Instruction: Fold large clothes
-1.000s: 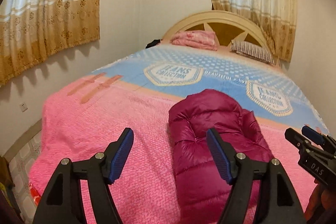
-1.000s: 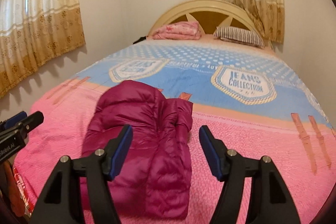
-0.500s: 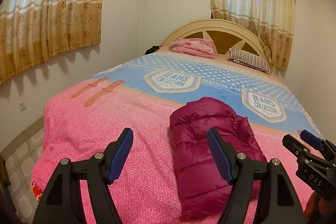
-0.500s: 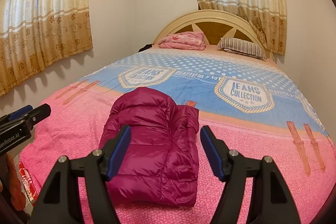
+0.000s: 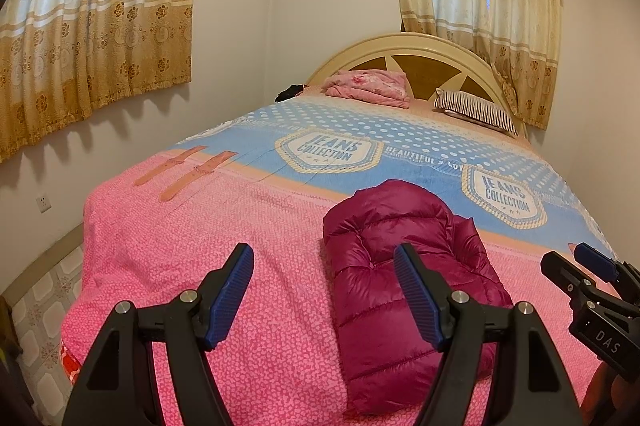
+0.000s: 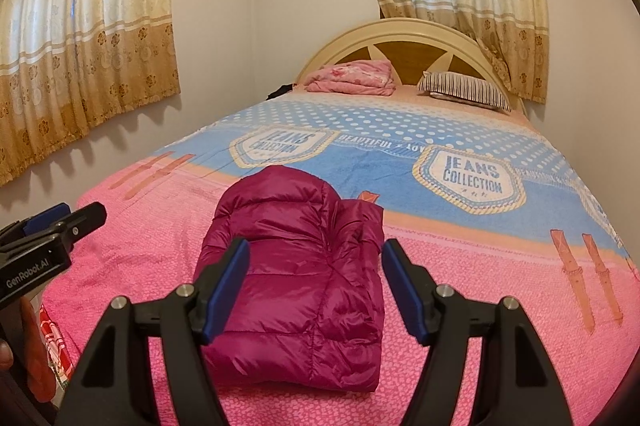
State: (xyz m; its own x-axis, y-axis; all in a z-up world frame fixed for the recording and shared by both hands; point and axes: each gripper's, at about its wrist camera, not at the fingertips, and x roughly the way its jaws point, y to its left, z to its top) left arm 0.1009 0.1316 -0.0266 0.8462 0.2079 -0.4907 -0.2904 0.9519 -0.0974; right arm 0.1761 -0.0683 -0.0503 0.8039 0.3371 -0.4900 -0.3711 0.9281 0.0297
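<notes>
Right wrist view: magenta puffer jacket (image 6: 296,274) folded compact on bed (image 6: 500,306), at 12 o'clock. Right gripper (image 6: 316,290) and left gripper (image 5: 324,292) drawn back since earlier, jaws wide, empty. Fold judged complete.

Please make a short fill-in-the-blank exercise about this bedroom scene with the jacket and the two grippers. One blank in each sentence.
1. The folded puffer jacket on the bed is dark ____ in colour.
2. Both the left gripper and the right gripper hold ____.
3. The striped pillow lies near the ____ of the bed.
4. The badge on the blue cover reads "JEANS ____".

Missing words: magenta; nothing; headboard; COLLECTION
</notes>
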